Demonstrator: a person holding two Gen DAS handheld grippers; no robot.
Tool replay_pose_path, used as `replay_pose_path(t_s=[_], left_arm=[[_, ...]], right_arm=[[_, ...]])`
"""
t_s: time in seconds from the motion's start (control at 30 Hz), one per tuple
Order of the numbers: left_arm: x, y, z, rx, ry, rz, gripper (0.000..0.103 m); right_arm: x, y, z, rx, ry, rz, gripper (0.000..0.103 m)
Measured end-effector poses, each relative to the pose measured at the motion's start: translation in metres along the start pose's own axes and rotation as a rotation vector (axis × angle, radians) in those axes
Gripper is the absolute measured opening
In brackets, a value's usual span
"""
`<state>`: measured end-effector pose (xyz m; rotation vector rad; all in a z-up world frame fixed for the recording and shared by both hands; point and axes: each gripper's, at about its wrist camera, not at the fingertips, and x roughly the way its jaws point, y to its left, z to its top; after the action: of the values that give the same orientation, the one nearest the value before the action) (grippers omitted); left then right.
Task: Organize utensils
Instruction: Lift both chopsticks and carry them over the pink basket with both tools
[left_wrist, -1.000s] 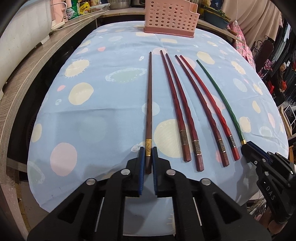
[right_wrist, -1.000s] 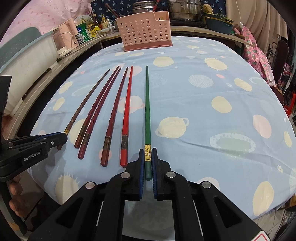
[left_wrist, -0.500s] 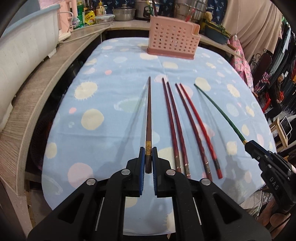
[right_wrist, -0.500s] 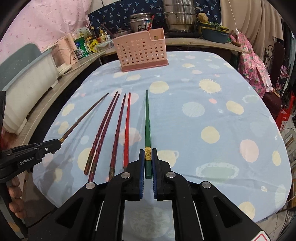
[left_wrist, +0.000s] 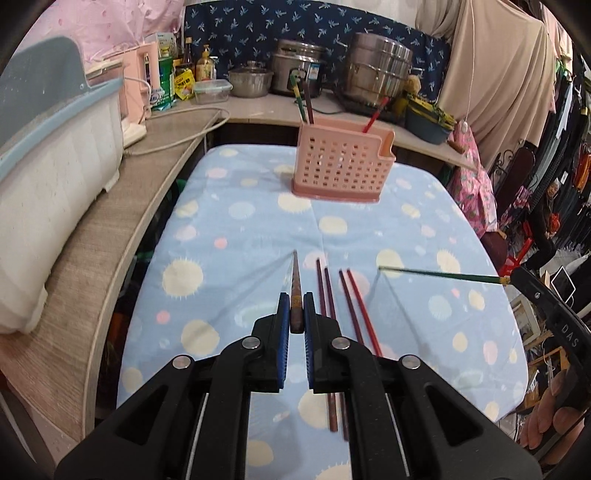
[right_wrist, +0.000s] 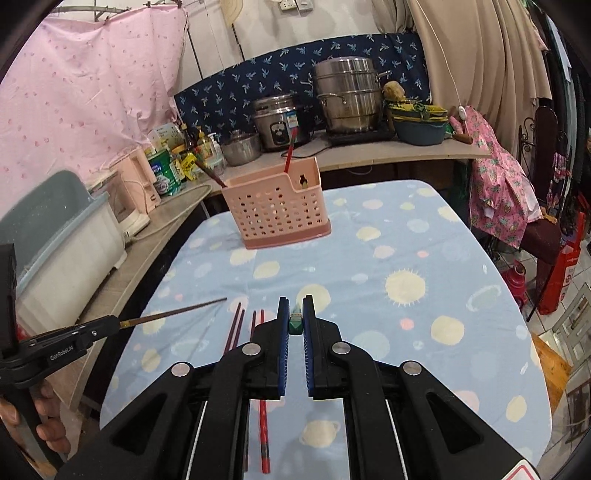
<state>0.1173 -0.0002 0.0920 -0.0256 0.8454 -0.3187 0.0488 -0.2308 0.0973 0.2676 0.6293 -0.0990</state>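
Both tongs are gripping chopsticks. Our left gripper (left_wrist: 295, 317) is pinching the thick end of a brown chopstick (left_wrist: 295, 280), whose tip is pointing ahead and clear of the cloth. Our right gripper (right_wrist: 294, 319) is clamping the butt of a green chopstick (right_wrist: 295, 325); from the left camera its shaft (left_wrist: 439, 274) is reaching out above the table, off the surface.

Four red chopsticks (left_wrist: 343, 295) are lying side by side on the spotted tablecloth (left_wrist: 229, 236), between the two held ones. We are seeing the pink basket (left_wrist: 341, 166) standing upright at the far end, well apart from both tips, with a few chopsticks already sticking out of it.

Risks, as we are judging them:
- Each stick is being held only at its end, so it could pivot or slip between the pads.
- Long tips could strike the basket rim or the sticks already inside it, tipping the light basket.
- Two sticks carried together could cross and knock each other.
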Motion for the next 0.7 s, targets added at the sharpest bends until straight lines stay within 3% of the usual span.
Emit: replay_pose_path(t_s=[0.23, 0.7], left_arm=[[-0.002, -0.003, 0.049, -0.003, -0.068, -0.015, 0.007], [0.002, -0.014, 0.13, -0.012, -0.153, -0.051, 0.007]], right_arm=[[0.003, 0.004, 0.045, -0.008, -0.071, 0.019, 0.007], [0.022, -0.006, 0.106, 0.075, -0.126, 0.092, 0.007]])
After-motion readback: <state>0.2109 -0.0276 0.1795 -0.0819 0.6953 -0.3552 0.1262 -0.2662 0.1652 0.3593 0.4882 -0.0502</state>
